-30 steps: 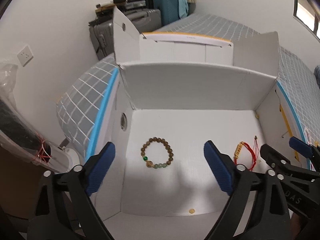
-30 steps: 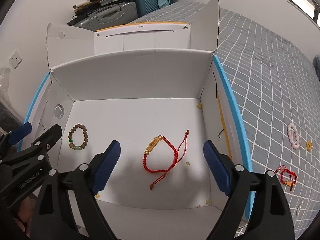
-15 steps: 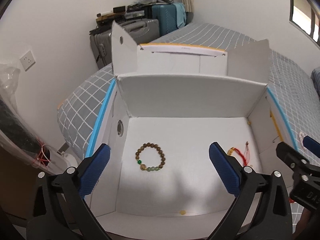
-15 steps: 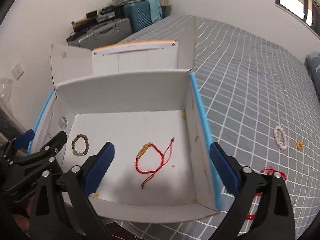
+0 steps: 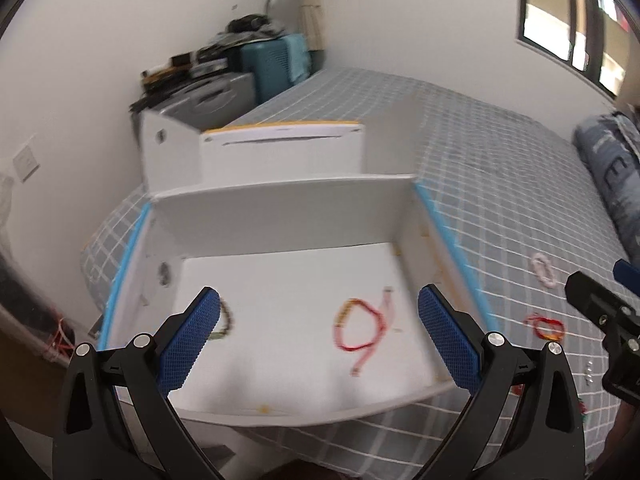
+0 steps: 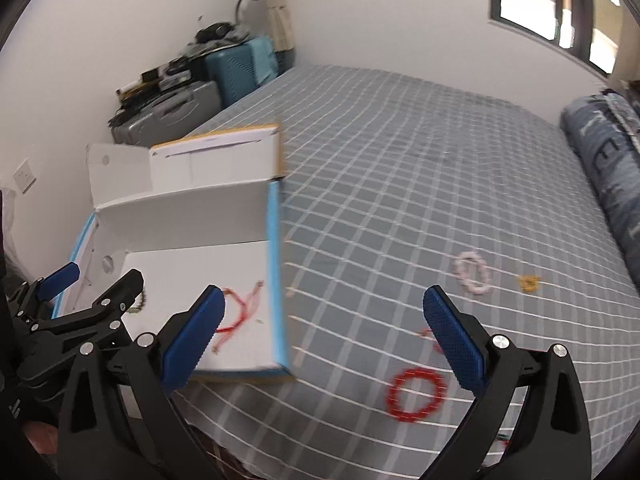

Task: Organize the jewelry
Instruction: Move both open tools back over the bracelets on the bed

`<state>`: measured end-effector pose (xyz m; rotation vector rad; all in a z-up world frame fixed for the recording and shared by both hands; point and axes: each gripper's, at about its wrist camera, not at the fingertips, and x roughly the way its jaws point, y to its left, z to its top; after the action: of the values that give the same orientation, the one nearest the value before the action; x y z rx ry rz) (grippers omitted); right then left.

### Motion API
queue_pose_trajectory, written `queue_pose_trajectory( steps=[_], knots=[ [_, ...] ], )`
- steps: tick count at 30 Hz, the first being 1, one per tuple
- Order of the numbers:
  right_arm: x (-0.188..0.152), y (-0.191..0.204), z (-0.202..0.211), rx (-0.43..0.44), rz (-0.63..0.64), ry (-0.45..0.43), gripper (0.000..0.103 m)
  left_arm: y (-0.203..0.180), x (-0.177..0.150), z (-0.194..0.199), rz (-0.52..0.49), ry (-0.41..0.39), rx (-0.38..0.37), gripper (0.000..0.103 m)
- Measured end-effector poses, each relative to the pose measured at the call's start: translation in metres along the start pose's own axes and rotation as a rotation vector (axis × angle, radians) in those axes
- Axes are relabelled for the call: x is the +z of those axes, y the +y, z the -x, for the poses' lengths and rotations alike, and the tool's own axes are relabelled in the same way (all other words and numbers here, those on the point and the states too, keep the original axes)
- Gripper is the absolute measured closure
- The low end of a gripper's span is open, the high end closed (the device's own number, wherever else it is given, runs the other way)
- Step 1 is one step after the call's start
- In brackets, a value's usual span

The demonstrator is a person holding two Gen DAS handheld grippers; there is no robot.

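Since a second ago both claws have pulled back and swung rightward. The red cord bracelet (image 5: pixel 362 330) that then lay between the right claw's pads now lies in the white box (image 5: pixel 280 216) at about 10 o'clock from that claw. The left claw (image 5: pixel 319 336) is spread wide with nothing between its pads. In its view the red cord bracelet lies on the box floor just above and right of the gap's middle, toward 1 o'clock. The brown bead bracelet (image 5: pixel 227 320) peeks out beside the left pad at 9 o'clock, partly hidden.

The right claw (image 6: pixel 323 338) is also spread wide and holds nothing. It hangs over the grey checked bed (image 6: pixel 420 168), outside the box's blue-edged right wall (image 6: pixel 276 272). A red bead ring (image 6: pixel 416 394) lies on the bed at about 5 o'clock from the gap's middle, just inside the right pad. A pale pink bracelet (image 6: pixel 472 272) lies farther off at 2 o'clock, with a small gold piece (image 6: pixel 529 283) just to its right. The left claw's black frame shows at 9 o'clock, over the box's near left corner.

The box stands at the bed's near left corner with its lid flaps raised at the far side. To its right the bed runs open and flat up to the folded blue quilt (image 6: pixel 604 168) at 2 o'clock. Suitcases (image 6: pixel 188 108) stand against the wall at 11 o'clock.
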<state>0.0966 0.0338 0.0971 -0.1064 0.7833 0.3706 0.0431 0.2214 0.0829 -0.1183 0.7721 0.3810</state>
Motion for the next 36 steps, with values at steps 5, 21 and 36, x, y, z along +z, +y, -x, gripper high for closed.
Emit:
queue_pose_trajectory(
  steps=[5,21,36],
  knots=[
    [-0.013,-0.053,0.028,-0.065,-0.048,-0.036,0.008,-0.052,-0.005,0.013,-0.06,-0.011,-0.087,0.006],
    [-0.102,-0.212,0.032,-0.271,-0.202,0.052,0.007,-0.196,-0.053,0.002,-0.269,0.059,-0.324,0.006],
    [-0.141,-0.251,-0.044,-0.222,-0.259,0.164,0.007,-0.226,-0.097,-0.063,-0.307,0.194,-0.392,0.006]
  ],
)
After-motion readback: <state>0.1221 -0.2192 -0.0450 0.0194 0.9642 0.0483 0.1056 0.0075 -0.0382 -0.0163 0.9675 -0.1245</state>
